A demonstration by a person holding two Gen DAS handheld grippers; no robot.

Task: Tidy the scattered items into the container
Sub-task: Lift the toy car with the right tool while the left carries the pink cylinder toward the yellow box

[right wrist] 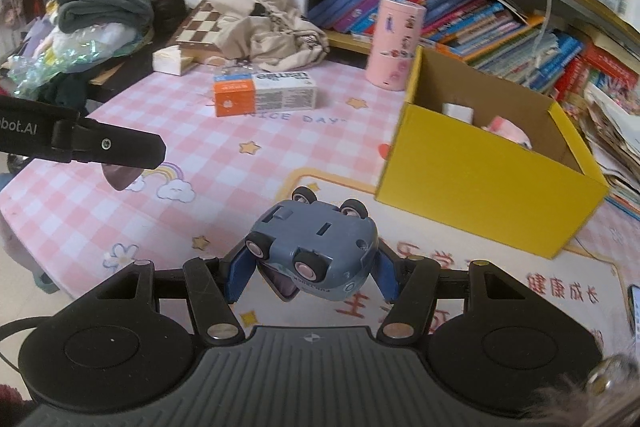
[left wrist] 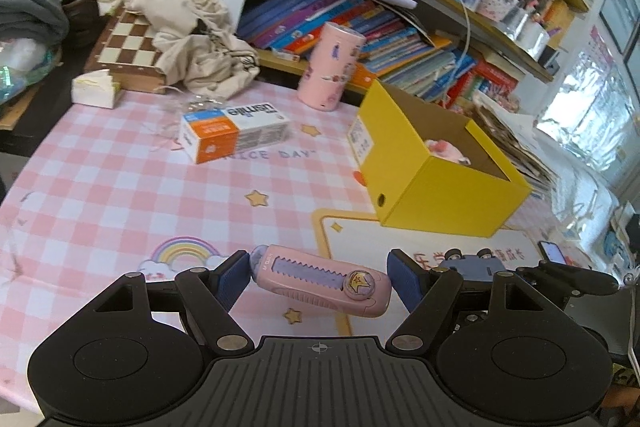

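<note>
The left tongs (left wrist: 320, 277) grip a pink cutter (left wrist: 322, 279) crosswise; the right tongs (right wrist: 310, 273) grip a toy car (right wrist: 316, 247). The yellow box (right wrist: 480, 179) lies ahead and rightward, nearer the right hand.

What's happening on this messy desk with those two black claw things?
A person is tidying toys into the yellow box with two handheld grippers. The left gripper holds a pink utility knife lengthwise; the right gripper clamps a blue toy car upside down. Both hang above the pink mat, short of the box. An orange-and-white carton is not yet picked up.
</note>
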